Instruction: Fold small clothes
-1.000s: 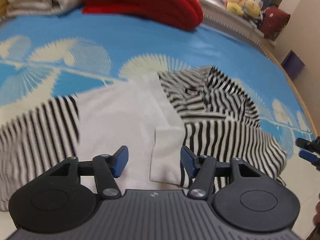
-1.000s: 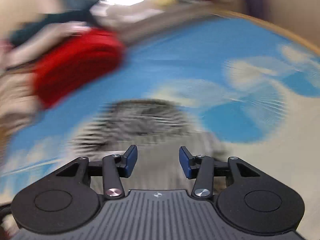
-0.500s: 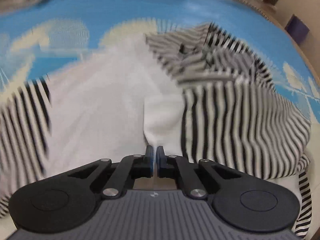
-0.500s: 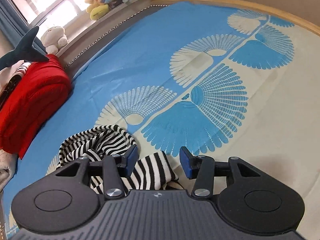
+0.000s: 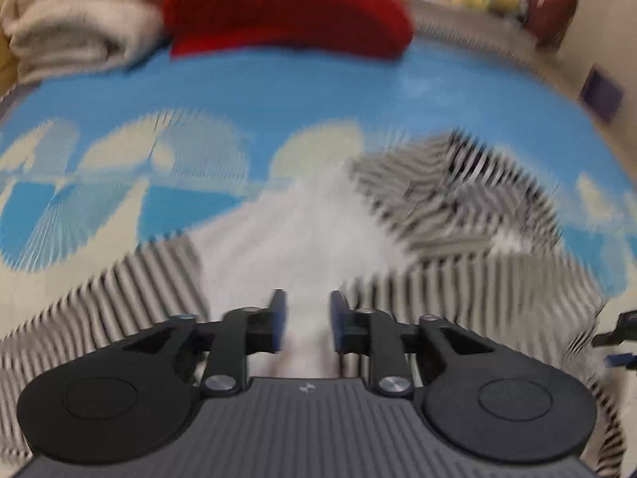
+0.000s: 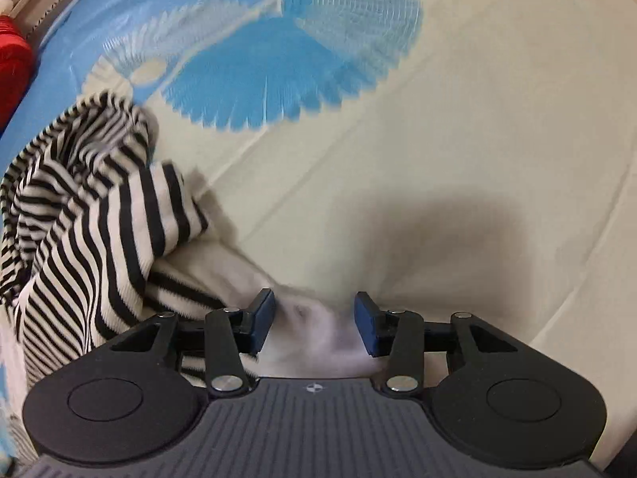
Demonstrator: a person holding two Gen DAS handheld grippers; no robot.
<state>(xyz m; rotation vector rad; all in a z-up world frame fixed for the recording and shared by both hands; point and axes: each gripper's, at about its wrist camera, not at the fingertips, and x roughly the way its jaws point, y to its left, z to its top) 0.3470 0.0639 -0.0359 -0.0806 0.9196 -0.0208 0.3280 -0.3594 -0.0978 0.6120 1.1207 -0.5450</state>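
Striped black-and-white top (image 5: 469, 279) w/ white front panel lies rumpled, unfolded on blue fan-print bedsheet (image 5: 278, 95), so folding's barely begun: left gripper (image 5: 305, 320) partly open over white panel, right gripper (image 6: 314, 320) wide open at garment's edge, both empty.

Ribbed striped knit garment (image 6: 95, 215)

Your garment: black-and-white striped top (image 5: 458, 279) with plain white middle panel (image 5: 294, 247), spread on blue fan-print bedsheet. In left wrist view, stripes flank white panel both sides, far right part bunched; view blurred. In right wrist view, striped sleeve (image 6: 119, 215) lies crumpled and folded over, white cuff edge (image 6: 314, 326) at bottom centre.
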